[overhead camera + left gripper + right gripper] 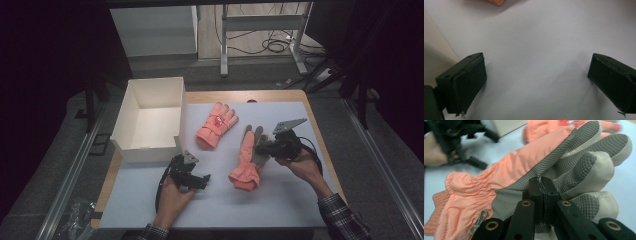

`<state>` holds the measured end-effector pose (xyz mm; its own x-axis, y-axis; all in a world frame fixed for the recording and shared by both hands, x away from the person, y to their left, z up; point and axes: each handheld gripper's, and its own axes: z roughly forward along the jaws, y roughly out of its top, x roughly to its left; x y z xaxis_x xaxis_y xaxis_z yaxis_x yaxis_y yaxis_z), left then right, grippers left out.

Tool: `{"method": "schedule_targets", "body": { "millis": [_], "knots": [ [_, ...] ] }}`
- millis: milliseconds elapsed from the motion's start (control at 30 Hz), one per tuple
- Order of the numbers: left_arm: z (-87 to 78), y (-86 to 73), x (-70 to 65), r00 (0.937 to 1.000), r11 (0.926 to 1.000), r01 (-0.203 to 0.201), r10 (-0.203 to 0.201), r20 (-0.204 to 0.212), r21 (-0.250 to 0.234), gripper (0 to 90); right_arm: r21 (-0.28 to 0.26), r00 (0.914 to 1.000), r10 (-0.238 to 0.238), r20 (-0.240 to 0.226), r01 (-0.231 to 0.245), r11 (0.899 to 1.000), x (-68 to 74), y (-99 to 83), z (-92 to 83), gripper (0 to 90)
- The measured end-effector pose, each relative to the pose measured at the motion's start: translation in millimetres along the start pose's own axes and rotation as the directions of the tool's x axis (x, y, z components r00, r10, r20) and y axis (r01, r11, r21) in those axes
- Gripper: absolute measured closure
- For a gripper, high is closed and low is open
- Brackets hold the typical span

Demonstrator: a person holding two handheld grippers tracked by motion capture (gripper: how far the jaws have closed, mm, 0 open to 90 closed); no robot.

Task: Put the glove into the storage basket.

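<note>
Your right gripper [541, 195] jaws are clamped on just a thin fold of the near glove's [246, 160] grey palm, right of the white box [150, 117], so it'll prob slip on lifting w/ your left gripper [192, 177] jaws apart, idle.

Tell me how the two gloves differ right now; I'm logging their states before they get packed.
The near glove shows its grey textured palm, and the right gripper is shut on it; the far glove lies back-up, untouched, nearer the white box. Both are salmon-pink with fingers pointing away.
</note>
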<state>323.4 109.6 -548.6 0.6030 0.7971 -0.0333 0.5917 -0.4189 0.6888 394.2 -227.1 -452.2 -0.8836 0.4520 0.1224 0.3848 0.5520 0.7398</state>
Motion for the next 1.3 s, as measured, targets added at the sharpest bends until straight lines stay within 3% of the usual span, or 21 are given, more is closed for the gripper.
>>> {"method": "schedule_targets", "body": {
  "millis": [200,433,567,733,933,1133,1300],
  "knots": [
    [0.0,0.0,0.0,1.0,1.0,-0.001,0.001,0.0,0.0,2.0,0.058,0.9954,-0.061,-0.074,0.065,0.996,6.2,1.3,17.5,87.4],
    [-0.3,0.1,0.3,1.0,1.0,-0.003,0.003,0.001,0.004,2.0,0.108,0.9808,-0.12,-0.154,0.137,0.985,11.3,-2.0,37.8,87.4],
    [-0.2,0.0,0.1,1.0,1.0,-0.002,0.002,0.0,0.002,2.0,0.138,0.9764,-0.142,-0.163,0.165,0.977,11.9,-3.4,45.8,87.1],
    [-0.2,0.0,0.0,1.0,1.0,-0.001,0.001,0.001,0.002,2.0,0.155,0.9815,-0.14,-0.13,0.16,0.975,10.0,-8.0,55.7,83.4],
    [-0.2,0.0,0.2,1.0,1.0,-0.004,0.004,0.0,0.003,2.1,0.1,0.9873,-0.13,-0.092,0.139,0.985,8.0,-1.4,45.6,78.3],
    [-0.2,-0.1,0.1,1.0,1.0,0.0,0.0,0.001,0.002,2.1,0.056,0.9932,-0.116,-0.01,0.117,0.992,5.6,10.6,37.4,68.4],
    [-0.3,-0.1,0.4,1.0,1.0,-0.003,0.003,0.001,0.002,2.1,0.027,0.996,-0.073,0.052,0.072,0.997,1.9,20.6,40.6,63.6]
  ]
}}
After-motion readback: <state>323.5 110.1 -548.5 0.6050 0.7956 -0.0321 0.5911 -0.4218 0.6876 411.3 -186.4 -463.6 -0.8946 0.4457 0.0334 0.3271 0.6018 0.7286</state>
